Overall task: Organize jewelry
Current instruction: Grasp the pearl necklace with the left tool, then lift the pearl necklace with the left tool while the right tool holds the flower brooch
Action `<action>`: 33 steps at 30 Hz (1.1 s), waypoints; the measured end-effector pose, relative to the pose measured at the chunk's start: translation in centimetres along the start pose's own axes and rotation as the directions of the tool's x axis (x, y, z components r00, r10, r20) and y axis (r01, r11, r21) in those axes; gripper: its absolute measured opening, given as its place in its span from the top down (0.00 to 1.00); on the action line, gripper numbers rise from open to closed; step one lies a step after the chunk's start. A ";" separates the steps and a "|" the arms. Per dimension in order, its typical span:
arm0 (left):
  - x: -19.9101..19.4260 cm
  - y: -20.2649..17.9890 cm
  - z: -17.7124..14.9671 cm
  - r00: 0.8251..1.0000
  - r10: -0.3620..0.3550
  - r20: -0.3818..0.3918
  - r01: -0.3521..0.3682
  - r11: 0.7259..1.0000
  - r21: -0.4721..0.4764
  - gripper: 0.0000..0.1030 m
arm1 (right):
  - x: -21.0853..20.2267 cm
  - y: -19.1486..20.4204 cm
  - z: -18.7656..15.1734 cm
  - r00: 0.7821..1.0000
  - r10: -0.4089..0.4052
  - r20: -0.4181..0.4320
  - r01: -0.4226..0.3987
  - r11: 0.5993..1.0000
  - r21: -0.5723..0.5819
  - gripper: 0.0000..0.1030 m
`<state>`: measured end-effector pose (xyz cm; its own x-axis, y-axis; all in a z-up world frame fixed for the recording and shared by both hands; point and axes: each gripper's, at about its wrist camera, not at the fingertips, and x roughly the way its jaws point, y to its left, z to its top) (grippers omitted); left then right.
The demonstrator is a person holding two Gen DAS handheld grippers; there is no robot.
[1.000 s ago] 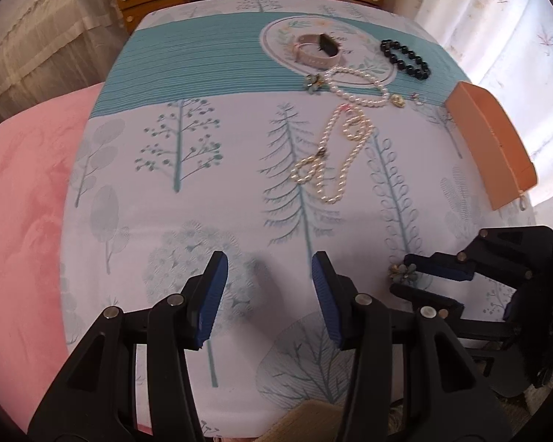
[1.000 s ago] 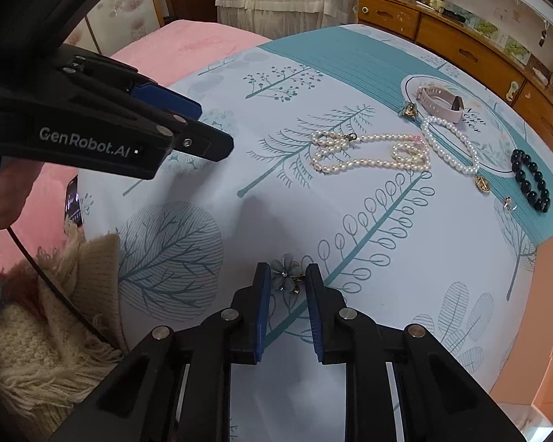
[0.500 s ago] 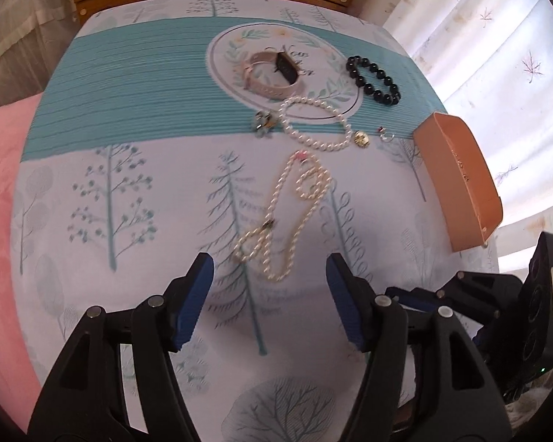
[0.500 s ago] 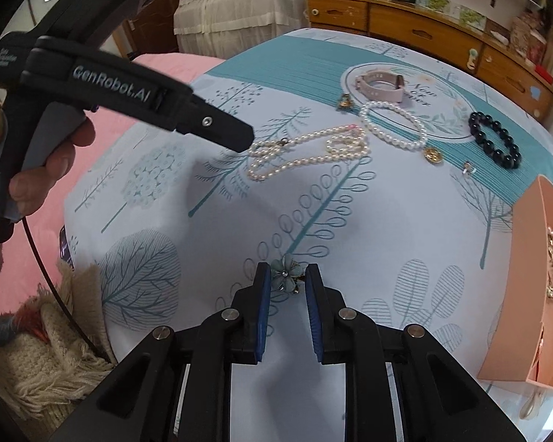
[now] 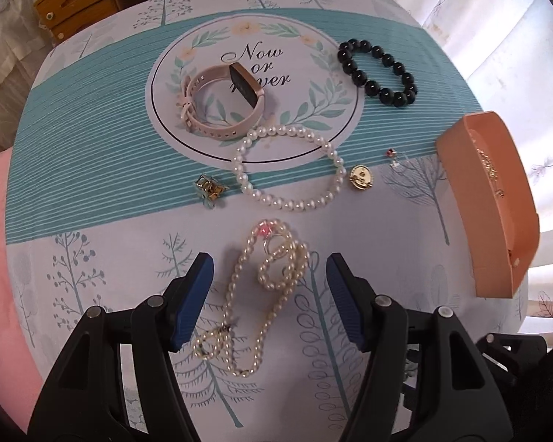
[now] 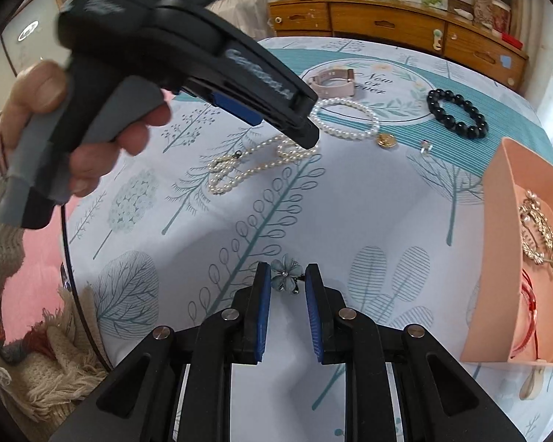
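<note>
Left hand-held gripper (image 5: pixel 267 291) hangs wide open astride the pearl necklace (image 5: pixel 261 294); right hand-held gripper (image 6: pixel 287 287) pinches the flower brooch (image 6: pixel 285 276); a careless close could snag only one strand, dragging the tangle.

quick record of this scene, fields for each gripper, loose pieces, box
left gripper: open, over the long pearl necklace
right gripper: shut on flower brooch
loose on cloth: pearl bracelet, black bead bracelet, pink watch, gold charm, small ring, gold clip
box: peach box, gold brooch inside
</note>
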<state>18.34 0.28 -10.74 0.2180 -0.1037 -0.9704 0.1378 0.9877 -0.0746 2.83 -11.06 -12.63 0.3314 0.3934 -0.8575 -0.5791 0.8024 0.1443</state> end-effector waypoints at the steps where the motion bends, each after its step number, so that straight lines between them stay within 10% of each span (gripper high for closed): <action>1: 0.4 0.0 0.2 1.000 0.008 -0.014 -0.008 1.000 0.000 0.41 | -0.1 -0.2 -0.1 1.000 0.000 0.003 0.000 1.000 0.008 0.82; 17: 2.3 0.2 1.2 0.995 0.062 -0.080 -0.063 0.998 -0.012 0.40 | -0.5 -1.2 -0.3 1.000 -0.002 0.017 0.000 0.998 0.065 0.82; 23: 2.2 -0.1 1.6 0.994 0.059 -0.090 -0.060 0.998 -0.010 0.80 | -0.7 -1.3 -0.4 1.000 0.000 0.022 -0.001 0.997 0.081 0.82; 33: 1.7 -0.1 1.2 0.994 -0.023 -0.105 0.017 0.998 -0.056 0.92 | -0.9 -1.7 -0.5 1.000 0.000 0.031 -0.003 0.995 0.099 0.82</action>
<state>19.81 -0.16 -12.07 0.1120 -0.1134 -0.9872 0.0870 0.9908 -0.1039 3.18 -13.01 -12.37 0.3539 0.4073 -0.8419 -0.5036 0.8415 0.1954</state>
